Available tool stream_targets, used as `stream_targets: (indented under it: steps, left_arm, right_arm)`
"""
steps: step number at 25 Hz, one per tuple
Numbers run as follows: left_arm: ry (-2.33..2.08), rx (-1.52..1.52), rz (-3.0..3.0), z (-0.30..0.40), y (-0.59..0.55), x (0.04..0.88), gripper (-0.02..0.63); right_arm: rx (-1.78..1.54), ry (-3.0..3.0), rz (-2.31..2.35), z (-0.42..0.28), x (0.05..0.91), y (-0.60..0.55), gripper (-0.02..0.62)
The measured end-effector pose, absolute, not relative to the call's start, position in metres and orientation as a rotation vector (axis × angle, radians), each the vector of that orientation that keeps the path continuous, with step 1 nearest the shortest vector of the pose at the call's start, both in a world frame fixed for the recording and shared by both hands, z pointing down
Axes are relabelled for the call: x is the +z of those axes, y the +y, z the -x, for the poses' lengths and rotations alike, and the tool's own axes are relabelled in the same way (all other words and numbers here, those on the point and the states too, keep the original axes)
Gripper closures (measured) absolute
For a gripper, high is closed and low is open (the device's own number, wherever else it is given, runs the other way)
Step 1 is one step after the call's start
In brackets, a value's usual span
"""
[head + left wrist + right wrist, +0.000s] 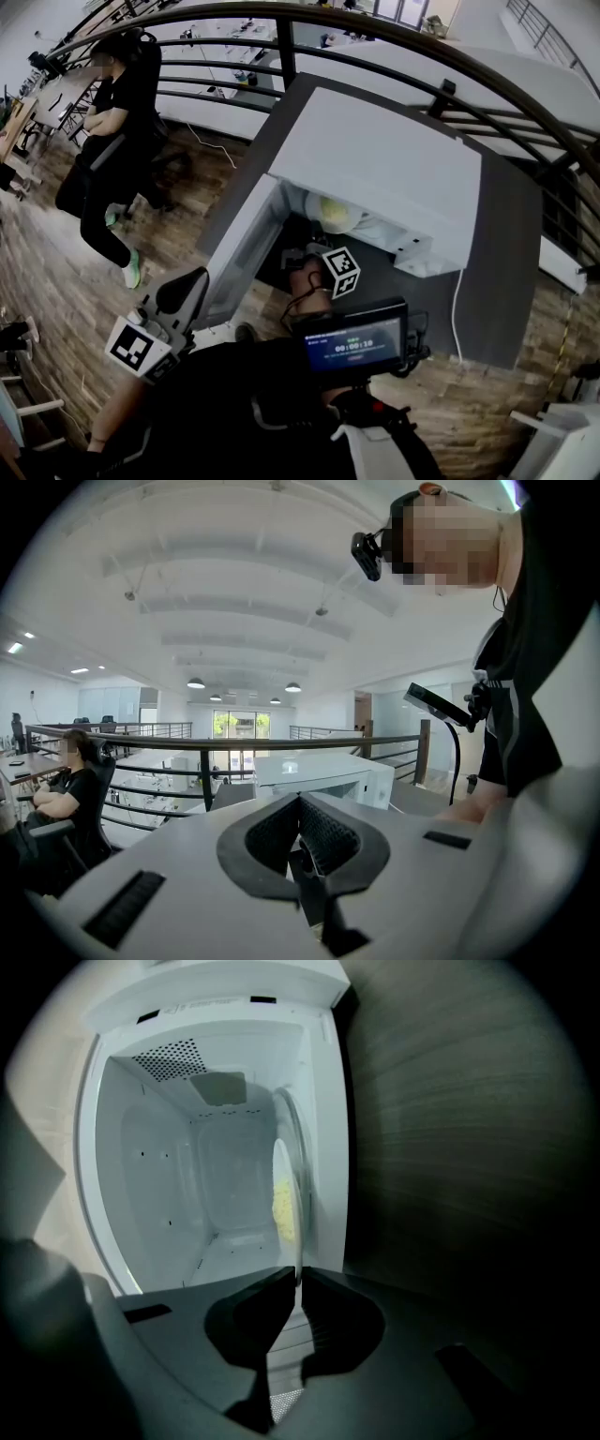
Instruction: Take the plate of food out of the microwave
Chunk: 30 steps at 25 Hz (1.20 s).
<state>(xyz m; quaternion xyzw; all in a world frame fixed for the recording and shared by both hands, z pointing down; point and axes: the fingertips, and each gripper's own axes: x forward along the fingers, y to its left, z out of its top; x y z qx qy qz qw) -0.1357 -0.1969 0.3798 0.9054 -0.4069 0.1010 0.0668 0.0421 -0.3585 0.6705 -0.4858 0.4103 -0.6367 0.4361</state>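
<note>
One grip matters: right gripper [298,1282] pinches the plate [284,1162] rim, plate w/ food [281,1208] lying straight ahead inside the microwave [375,159], frame center. Left gripper [300,829], head view's lower left, jaws together, empty, farther off.

The microwave [375,169] stands on the surface [506,262], with the railing [375,28] behind both. Its door [239,248] stands open on the left side. Inside, near the opening, lies the plate [375,228], with food [337,214] on its left part. The right tongs [314,253] reach into the opening from the front, and the plate's near rim is clamped between them. The left tongs [183,291] sit to the lower left, just beside the door's outer end and outside the microwave, with nothing between them. A cable [457,319] runs from the microwave's right front across the surface toward its near edge. A person [117,122] is on the floor [47,281] at far left, well apart from the surface.
</note>
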Motion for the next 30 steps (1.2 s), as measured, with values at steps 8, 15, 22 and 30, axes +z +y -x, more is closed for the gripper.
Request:
stream_targets:
  steps: [8,15,22,30]
  left_arm:
    - [-1.241,0.311,-2.722,0.136,-0.196,0.383,0.603]
    - [-1.242,0.303,-2.713,0.136,-0.192,0.381,0.603]
    - [-1.187,0.291,-2.727,0.124,-0.187,0.382,0.603]
    - [-1.090,0.266,-2.751,0.091,-0.178,0.387,0.603]
  right_arm:
    - [-1.583,1.004,1.239,-0.056,0.683,-0.367,0.492]
    - [-1.569,1.005,1.227,-0.065,0.676,-0.362,0.578]
    - [-1.559,1.138,1.233,-0.067,0.674,-0.336,0.580]
    - [-1.556,1.273,1.154,-0.072,0.656,-0.302,0.581]
